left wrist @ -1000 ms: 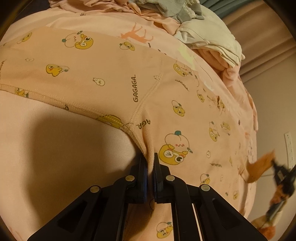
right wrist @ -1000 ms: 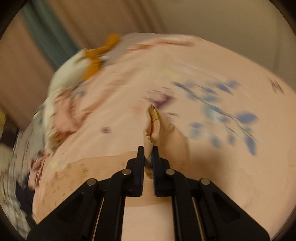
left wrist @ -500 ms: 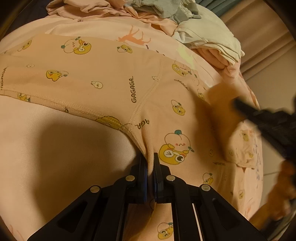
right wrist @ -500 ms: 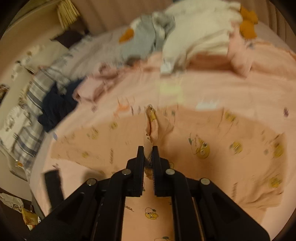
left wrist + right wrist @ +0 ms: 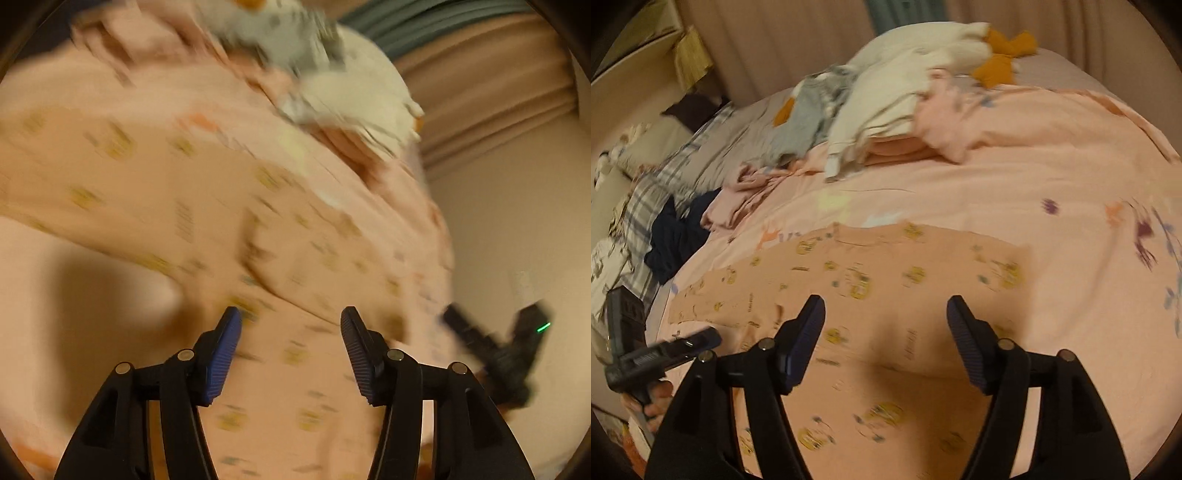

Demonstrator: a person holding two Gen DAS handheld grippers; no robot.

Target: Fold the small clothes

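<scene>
A small peach garment (image 5: 886,280) printed with yellow cartoon figures lies spread on the pink bedspread (image 5: 1015,192). In the left wrist view the same garment (image 5: 207,206) is motion-blurred. My left gripper (image 5: 290,317) hangs above it, jaws opening, nothing between the pads. My right gripper (image 5: 886,306) is also over the cloth with its jaws opening and no fabric in them. The right gripper (image 5: 498,339) appears blurred at the right edge of the left wrist view. The left gripper (image 5: 665,350) shows at the lower left of the right wrist view, a hand under it.
A heap of cream, grey and pink clothes (image 5: 886,99) lies at the back of the bed, with an orange item (image 5: 1001,55) behind. Dark navy cloth (image 5: 677,236) and a plaid sheet (image 5: 650,184) sit at the left. Curtains (image 5: 491,92) and a wall close off the far side.
Both grippers were shut on folds of the garment and have let go; the cloth now lies flat. The left rose, and the right swung across over the garment.
</scene>
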